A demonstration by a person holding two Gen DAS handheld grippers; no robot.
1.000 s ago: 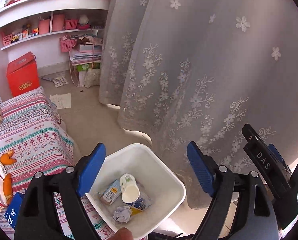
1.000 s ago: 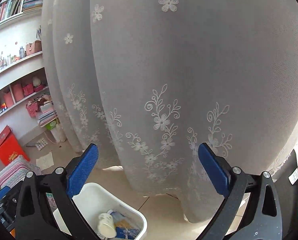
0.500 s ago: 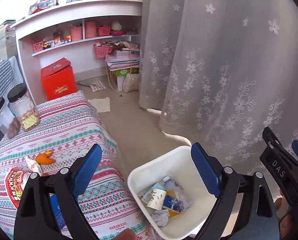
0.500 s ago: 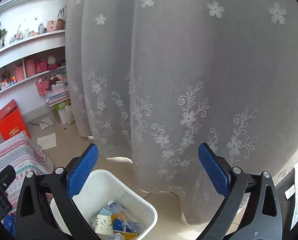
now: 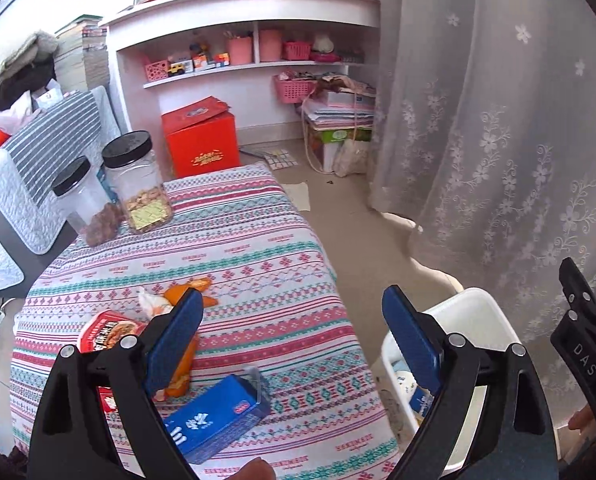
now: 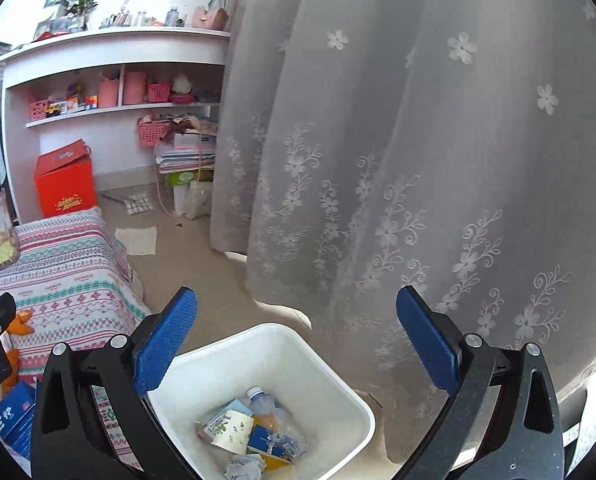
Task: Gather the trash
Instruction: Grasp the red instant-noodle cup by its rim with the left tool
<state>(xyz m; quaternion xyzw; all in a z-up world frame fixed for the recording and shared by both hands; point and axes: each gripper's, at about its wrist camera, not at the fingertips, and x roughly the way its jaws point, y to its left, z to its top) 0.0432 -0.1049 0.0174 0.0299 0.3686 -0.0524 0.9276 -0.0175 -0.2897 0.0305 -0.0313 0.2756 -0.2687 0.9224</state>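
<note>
White bin (image 6: pixel 337 368) holds a paper cup (image 6: pixel 234 432) (plus crumpled wrappers).

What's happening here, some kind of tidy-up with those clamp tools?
A person is clearing trash with two hand-held grippers. The left gripper is open and empty, with a blue carton and other wrappers on the patterned cloth below it. The right gripper is also open and empty over the white bin, which already holds trash.

My bench (image 5: pixel 282 240), draped in a striped patterned cloth, carries two clear black-lidded jars (image 5: pixel 138 184), a blue carton (image 5: pixel 214 420), a red snack packet (image 5: pixel 106 332) and orange peel (image 5: pixel 194 292). The white plastic bin (image 6: pixel 329 376) stands on the beige tiled floor (image 6: pixel 202 272) beside it.
</note>
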